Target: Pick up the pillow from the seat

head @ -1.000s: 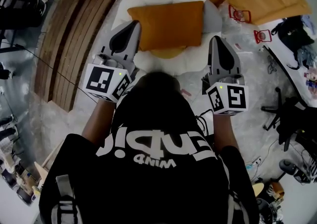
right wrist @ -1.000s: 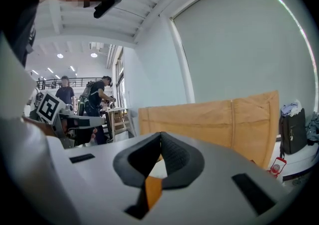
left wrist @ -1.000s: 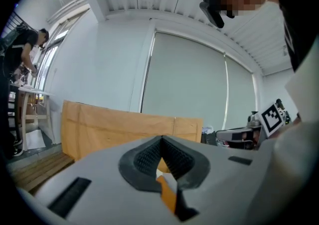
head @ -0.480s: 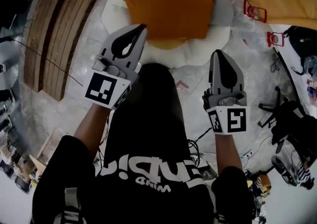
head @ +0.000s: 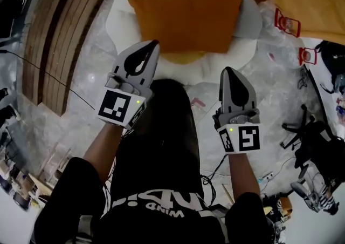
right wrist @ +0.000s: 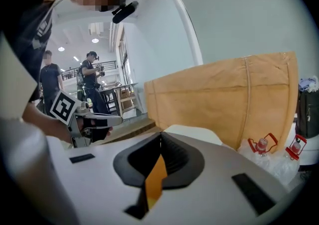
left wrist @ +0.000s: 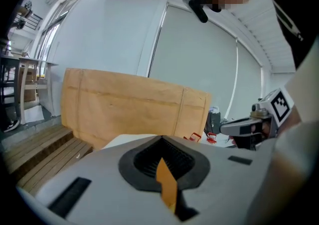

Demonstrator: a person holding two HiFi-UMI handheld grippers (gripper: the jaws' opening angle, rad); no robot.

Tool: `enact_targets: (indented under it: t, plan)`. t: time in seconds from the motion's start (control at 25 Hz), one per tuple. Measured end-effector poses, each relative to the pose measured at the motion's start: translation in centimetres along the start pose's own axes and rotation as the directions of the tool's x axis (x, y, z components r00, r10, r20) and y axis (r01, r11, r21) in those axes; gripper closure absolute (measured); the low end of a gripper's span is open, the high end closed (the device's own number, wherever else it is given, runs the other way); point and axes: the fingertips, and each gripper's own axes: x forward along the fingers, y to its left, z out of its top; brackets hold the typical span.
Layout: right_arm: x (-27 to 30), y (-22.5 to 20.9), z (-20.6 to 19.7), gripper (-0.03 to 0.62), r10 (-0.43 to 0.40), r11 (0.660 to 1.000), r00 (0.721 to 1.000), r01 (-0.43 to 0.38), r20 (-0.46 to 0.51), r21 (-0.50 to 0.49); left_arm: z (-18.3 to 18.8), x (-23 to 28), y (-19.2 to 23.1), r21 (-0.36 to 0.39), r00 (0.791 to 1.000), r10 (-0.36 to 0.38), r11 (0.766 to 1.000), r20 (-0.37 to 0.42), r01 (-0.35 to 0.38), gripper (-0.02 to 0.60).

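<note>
The left gripper [head: 152, 47] is held out in front of the person with its jaws pressed together on nothing, the orange pillow [head: 186, 20] lies flat on the round white seat [head: 119, 19] just past both tips, and the right gripper [head: 229, 71] points the same way, closed tight and empty too.

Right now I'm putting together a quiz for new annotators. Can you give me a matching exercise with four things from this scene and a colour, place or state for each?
Things:
1. pillow
2. seat
3. left gripper
4. wooden boards

Descriptions:
A. white and rounded
B. jaws shut
C. orange, lying on the seat
D. beside the seat, at the left of the head view

Pairs: 1-C; 2-A; 3-B; 4-D
</note>
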Motion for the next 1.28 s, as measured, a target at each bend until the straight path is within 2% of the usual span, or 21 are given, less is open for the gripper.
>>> enact_targets:
  t: [0.24,0.4,0.56,0.76,0.96,1.08,1.12,1.16,1.2,1.24,1.28]
  plan:
    - [5.7,-3.5,-2.7,0.572,-0.009,1.000,1.000,0.009,-0.025,-0.021,-2.9,4.2,3.1,-0.019,1.000,0.007,1.000,-0.010,-0.007,0.574]
    - [10.1,-6.2,-6.9,0.572,-0.008,1.000,0.994,0.010,-0.110,0.016,-7.9,7.6,6.2,-0.053,0.992,0.045,0.997,-0.115,-0.051,0.574]
    - [14.1,-8.4,-12.4,0.572,0.001,0.999,0.980,0.006,-0.198,0.035,-14.1,10.7,9.0,-0.093,0.969,0.070,0.991,-0.238,-0.094,0.574]
    - [18.4,-11.1,-19.0,0.572,-0.002,0.999,0.952,0.017,-0.307,0.043,-21.2,12.9,12.4,-0.126,0.929,0.097,0.980,-0.357,-0.151,0.572]
    - [21.1,-13.4,-21.2,0.572,-0.024,0.997,0.942,0.046,-0.334,0.058,-24.7,14.0,15.0,-0.145,0.897,0.136,0.966,-0.420,-0.215,0.572]
    - [22.0,-14.6,-22.3,0.571,-0.016,0.995,0.931,0.051,-0.363,0.087,-26.0,14.7,15.8,-0.178,0.887,0.138,0.955,-0.440,-0.237,0.569]
    - [22.3,-15.0,-22.8,0.519,-0.017,0.992,0.928,0.061,-0.373,0.107,-26.4,14.9,16.1,-0.190,0.886,0.140,0.951,-0.443,-0.246,0.547]
    - [22.6,-15.6,-23.2,0.378,-0.023,0.989,0.924,0.077,-0.381,0.126,-26.7,15.1,16.4,-0.202,0.884,0.143,0.946,-0.446,-0.255,0.493]
    - [23.0,-16.2,-23.7,0.293,-0.032,0.985,0.921,0.095,-0.388,0.144,-27.1,15.3,16.8,-0.209,0.880,0.148,0.941,-0.451,-0.266,0.427]
    - [23.3,-16.7,-24.2,0.269,-0.040,0.981,0.917,0.111,-0.396,0.159,-27.5,15.4,17.3,-0.210,0.874,0.157,0.937,-0.459,-0.278,0.369]
    - [23.6,-17.2,-24.7,0.249,-0.042,0.978,0.914,0.120,-0.404,0.170,-27.9,15.6,17.8,-0.203,0.867,0.169,0.935,-0.468,-0.292,0.337]
